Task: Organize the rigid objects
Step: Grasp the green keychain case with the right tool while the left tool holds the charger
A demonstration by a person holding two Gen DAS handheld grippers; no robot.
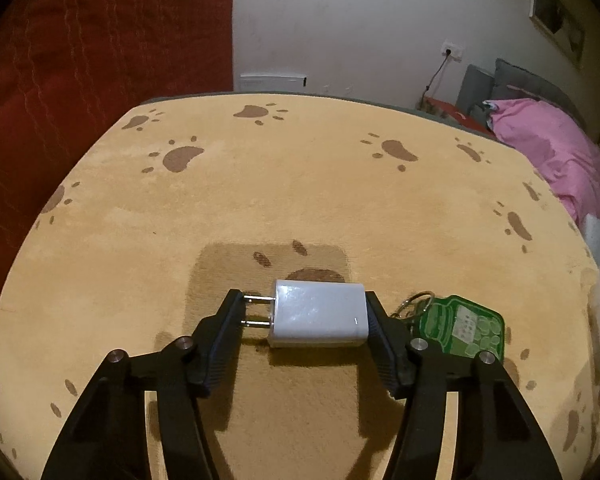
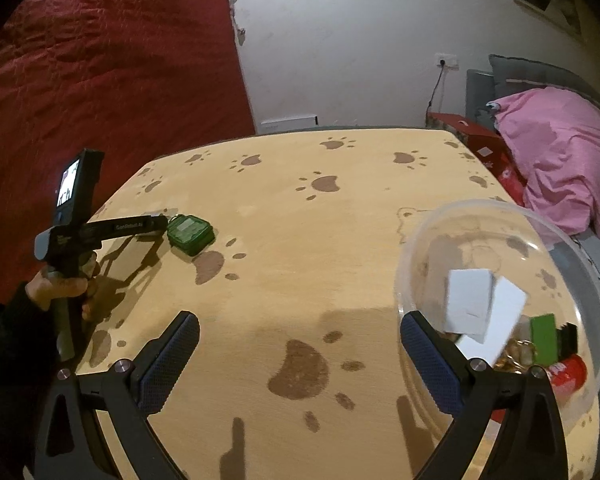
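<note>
White charger (image 1: pixel 318 314) between hand-held gripper (image 1: pixel 306 320) pads

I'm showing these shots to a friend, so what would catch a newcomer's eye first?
Probably the white plug-in charger low in the left wrist view, gripped end to end by the left gripper, with a green keychain tag just right of it. Next, the clear plastic bowl at the paw-print table's right side, holding white boxes and small items.
</note>
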